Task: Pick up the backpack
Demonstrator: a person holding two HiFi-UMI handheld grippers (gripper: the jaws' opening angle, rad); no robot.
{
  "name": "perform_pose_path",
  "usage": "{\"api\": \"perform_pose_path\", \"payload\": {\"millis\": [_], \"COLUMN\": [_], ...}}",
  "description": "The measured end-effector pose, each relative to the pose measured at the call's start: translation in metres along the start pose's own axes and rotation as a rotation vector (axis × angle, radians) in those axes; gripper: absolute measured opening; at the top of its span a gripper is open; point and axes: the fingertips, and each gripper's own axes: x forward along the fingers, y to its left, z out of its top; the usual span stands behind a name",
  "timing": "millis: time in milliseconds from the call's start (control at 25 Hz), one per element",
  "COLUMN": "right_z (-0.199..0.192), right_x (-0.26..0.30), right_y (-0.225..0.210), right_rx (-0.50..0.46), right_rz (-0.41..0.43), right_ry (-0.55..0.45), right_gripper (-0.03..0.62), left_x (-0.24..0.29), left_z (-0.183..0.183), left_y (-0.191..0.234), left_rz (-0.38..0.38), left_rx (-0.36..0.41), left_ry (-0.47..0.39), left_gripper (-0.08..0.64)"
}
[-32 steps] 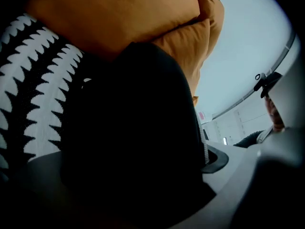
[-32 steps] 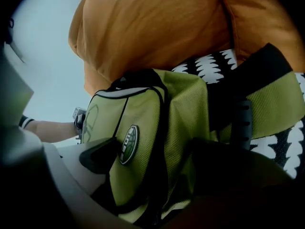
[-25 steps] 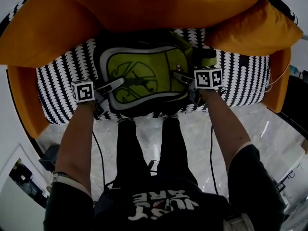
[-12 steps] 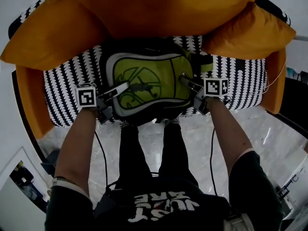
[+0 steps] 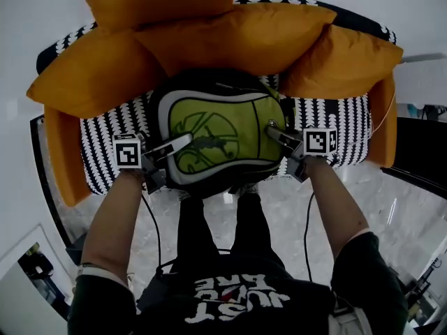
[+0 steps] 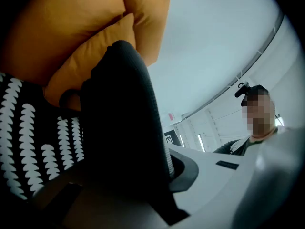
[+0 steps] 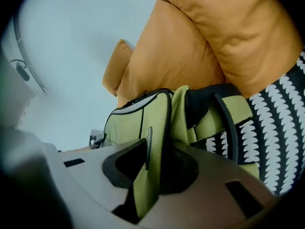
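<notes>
Because each takes one flank, the left gripper (image 5: 170,150), clamped on the black side panel at centre left, and the right gripper (image 5: 277,134), pinched shut on a fold of green fabric at centre right, seem to share the backpack (image 5: 216,124) evenly. It sits mid-frame, its bottom past the front edge of the patterned sofa (image 5: 98,155), below the orange cushions (image 5: 230,37).

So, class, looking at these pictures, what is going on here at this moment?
A person is gripping a green and black backpack from both sides. The left gripper is clamped on its dark side and the right gripper pinches green fabric. The backpack is at the front edge of a black-and-white patterned sofa with orange cushions. Whether it has cleared the seat is unclear.
</notes>
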Motion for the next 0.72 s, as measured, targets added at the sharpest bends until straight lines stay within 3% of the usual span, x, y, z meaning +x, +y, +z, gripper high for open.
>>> {"api": "perform_pose_path", "payload": {"millis": [320, 480, 560, 720], "right_z": [0.046, 0.065, 0.071, 0.070], "right_x": [-0.060, -0.098, -0.112, -0.088], "right_y": [0.090, 0.150, 0.174, 0.140], "right_rx": [-0.048, -0.075, -0.084, -0.119], "right_rz": [0.042, 0.073, 0.096, 0.181], "right_ry": [-0.057, -0.084, -0.097, -0.145], "right_gripper": [0.094, 0.094, 0.094, 0.092], "left_x": [-0.002, -0.008, -0.013, -0.007], "left_z": [0.047, 0.066, 0.074, 0.069], "left_y": [-0.108, -0.174, -0.198, -0.168], "left_rz": [-0.022, -0.053, -0.053, -0.033], "left_rx": [0.087, 0.093, 0.137, 0.221], "left_ry": [-0.008, -0.023, -0.024, -0.010], "left_gripper": [0.034, 0.034, 0.034, 0.034]}}
